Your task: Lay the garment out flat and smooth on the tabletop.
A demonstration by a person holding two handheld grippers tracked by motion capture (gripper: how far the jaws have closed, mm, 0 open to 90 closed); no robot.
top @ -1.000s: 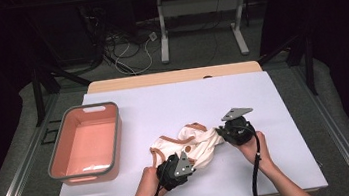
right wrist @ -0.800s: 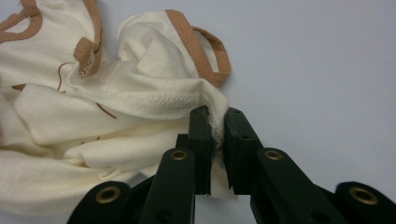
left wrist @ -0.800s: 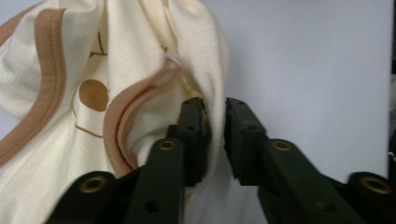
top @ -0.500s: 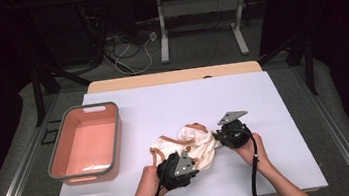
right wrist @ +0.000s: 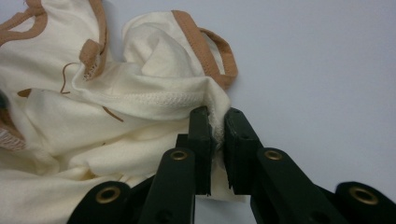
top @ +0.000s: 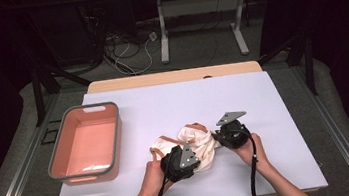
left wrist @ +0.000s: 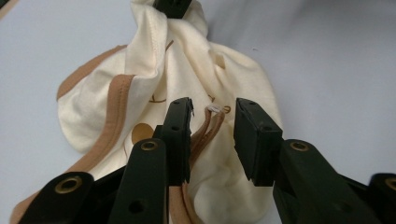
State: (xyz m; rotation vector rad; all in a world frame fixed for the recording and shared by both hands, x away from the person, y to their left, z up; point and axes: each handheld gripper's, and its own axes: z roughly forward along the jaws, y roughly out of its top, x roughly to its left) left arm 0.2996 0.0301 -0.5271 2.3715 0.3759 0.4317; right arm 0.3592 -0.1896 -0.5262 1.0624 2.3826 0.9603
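Left tool (left wrist: 212, 135) has just been opening, cream garment (left wrist: 187, 70) between; right tool (right wrist: 215, 140) pinches its edge.

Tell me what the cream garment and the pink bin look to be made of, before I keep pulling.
Cream garment: looks like soft knit cotton jersey, matte; it bunches in loose folds, and an overlock seam shows along one edge. Its tan trim seems a ribbed binding of similar fabric. Pink bin: probably moulded plastic, smooth with a slight sheen, grey rim and a cut-out handle; I can't rule out silicone.
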